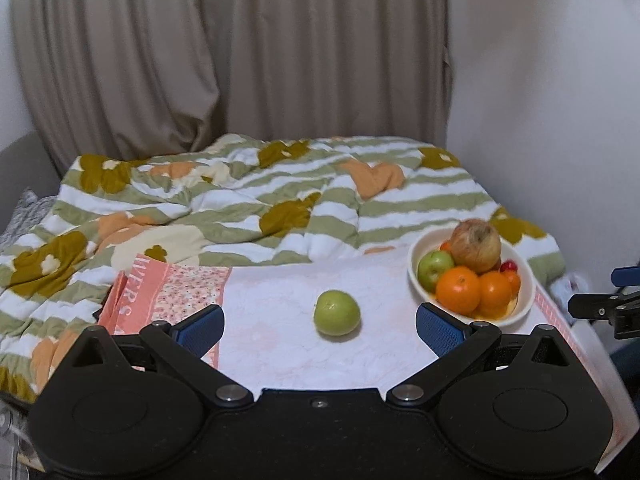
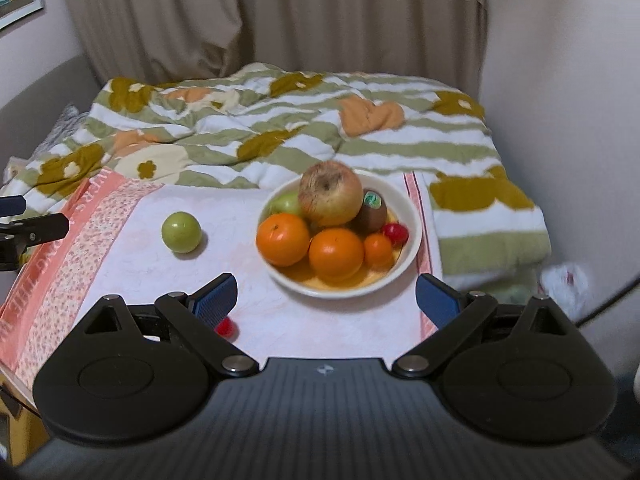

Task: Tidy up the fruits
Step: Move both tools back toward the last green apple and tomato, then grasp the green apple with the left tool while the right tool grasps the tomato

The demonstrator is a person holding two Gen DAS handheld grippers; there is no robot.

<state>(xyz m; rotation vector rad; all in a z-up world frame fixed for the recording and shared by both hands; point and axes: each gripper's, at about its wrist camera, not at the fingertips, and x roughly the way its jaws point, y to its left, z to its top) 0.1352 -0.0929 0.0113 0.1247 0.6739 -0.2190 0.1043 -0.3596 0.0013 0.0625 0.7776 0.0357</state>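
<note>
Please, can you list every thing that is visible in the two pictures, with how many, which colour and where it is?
green fruit: 1, green, alone on the cloth, left of the bowl
bowl: 1, white, on the cloth
oranges: 3, orange, front of bowl
big apple: 1, yellow-red, on top of the pile
green apple: 1, green, bowl's left
kiwi: 1, brown, stickered, in bowl
small red fruits: 2, one in bowl, one on cloth
cloth: 1, pink-white
blanket: 1, green-white, behind
curtain: beige
left gripper: open
right gripper: open

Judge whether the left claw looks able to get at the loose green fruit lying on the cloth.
Probably yes. The left claw is open and the green fruit lies straight ahead between its fingers, alone on the cloth, clear of the bowl.
</note>
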